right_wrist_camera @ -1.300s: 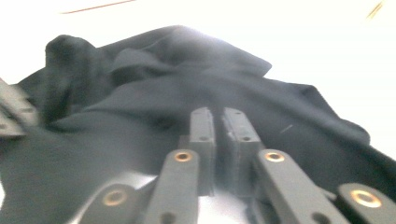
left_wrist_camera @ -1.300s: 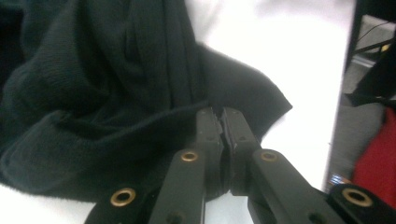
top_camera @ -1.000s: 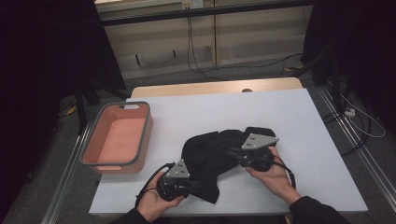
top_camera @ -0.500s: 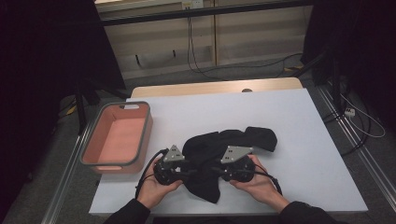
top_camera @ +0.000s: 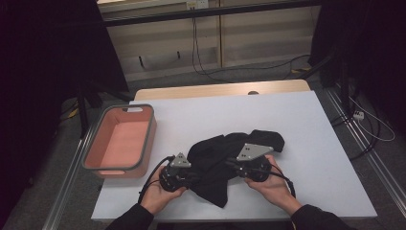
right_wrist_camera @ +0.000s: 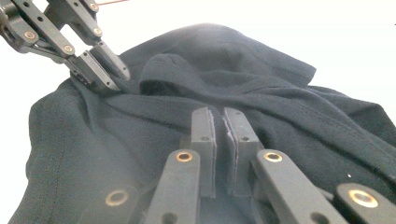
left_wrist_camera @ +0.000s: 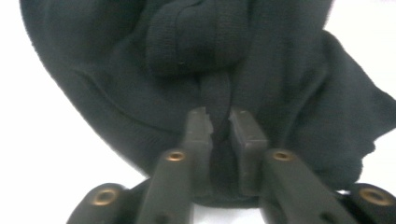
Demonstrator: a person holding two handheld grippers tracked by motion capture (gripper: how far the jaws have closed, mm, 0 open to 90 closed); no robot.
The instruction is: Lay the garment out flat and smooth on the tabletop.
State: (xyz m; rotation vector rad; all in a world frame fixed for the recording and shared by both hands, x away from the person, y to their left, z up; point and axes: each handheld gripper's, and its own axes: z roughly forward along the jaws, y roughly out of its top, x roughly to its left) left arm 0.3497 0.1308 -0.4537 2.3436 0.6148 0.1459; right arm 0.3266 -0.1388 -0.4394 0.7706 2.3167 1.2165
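**Both grippers pinched on a bunched black garment, folding barely begun**

At the left of the high view a salmon-pink bin (top_camera: 119, 141) sits on the white table (top_camera: 306, 124), with nothing visible in it and well apart from the cloth. Just right of it, low in the frame, the left gripper (top_camera: 190, 177) meets the near-left edge of the black garment (top_camera: 225, 153). In the left gripper view its jaws have just been closing and now stand nearly together, with a ridge of the dark knit (left_wrist_camera: 215, 93) caught between the pads.

The garment lies crumpled at the lower centre of the table, one corner trailing toward the near edge and a lobe reaching to the upper right.

Further right, the right gripper (top_camera: 235, 167) bites the cloth from the other side. In the right gripper view its jaws have also just been closing and are pressed almost shut on a fold of fabric (right_wrist_camera: 219, 119), with the left gripper (right_wrist_camera: 109, 77) at the upper left.

As a judgement: the cloth is gripped at two points but remains heaped, so spreading, folding or moving it to the bin is all left to do.
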